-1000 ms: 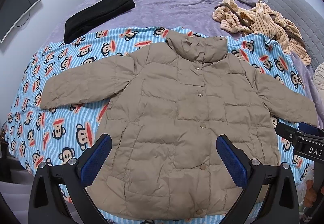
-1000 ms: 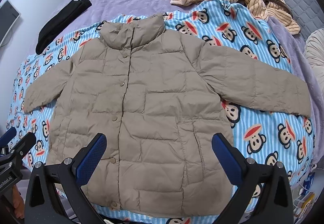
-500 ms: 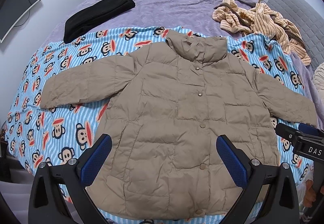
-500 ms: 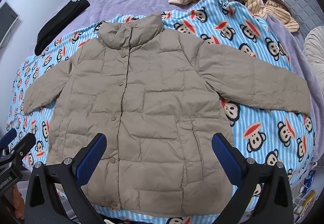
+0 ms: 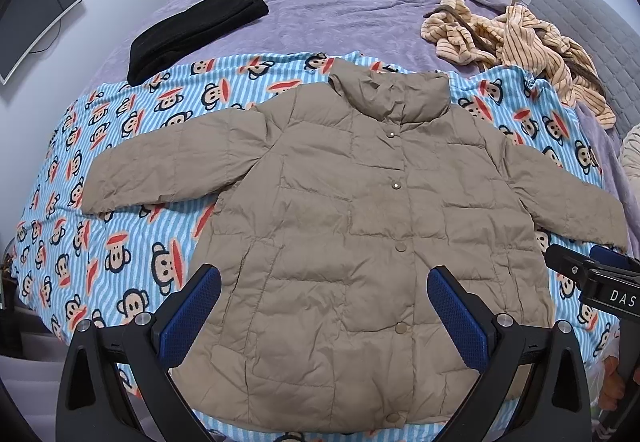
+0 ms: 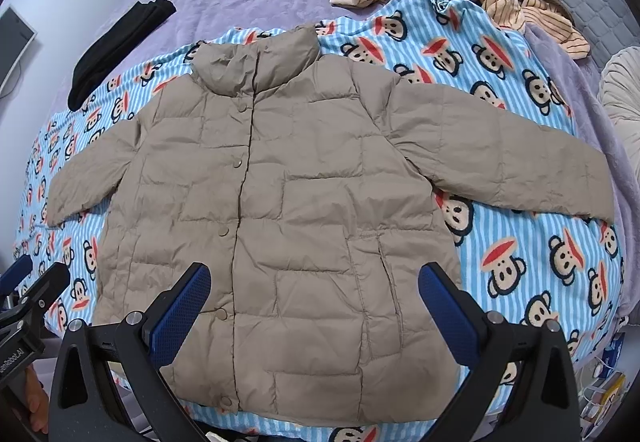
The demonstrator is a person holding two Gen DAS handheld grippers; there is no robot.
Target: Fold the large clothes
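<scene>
A tan quilted puffer jacket [image 5: 340, 226] lies flat and buttoned on a blue monkey-print blanket [image 5: 120, 170], collar away from me, both sleeves spread out sideways. It also shows in the right wrist view [image 6: 304, 210]. My left gripper [image 5: 324, 310] is open and empty, held above the jacket's lower hem. My right gripper [image 6: 316, 306] is open and empty, also above the lower hem; it shows at the right edge of the left wrist view [image 5: 588, 274].
The blanket [image 6: 520, 242] covers a purple bed [image 5: 340, 6]. A folded black garment [image 5: 192, 34] lies at the far left. A striped beige garment [image 5: 520, 38] is heaped at the far right. A monitor [image 5: 36, 10] hangs on the left wall.
The right gripper's view has shifted slightly forward and down towards the jacket. The left gripper has barely moved. The jacket has not moved.
</scene>
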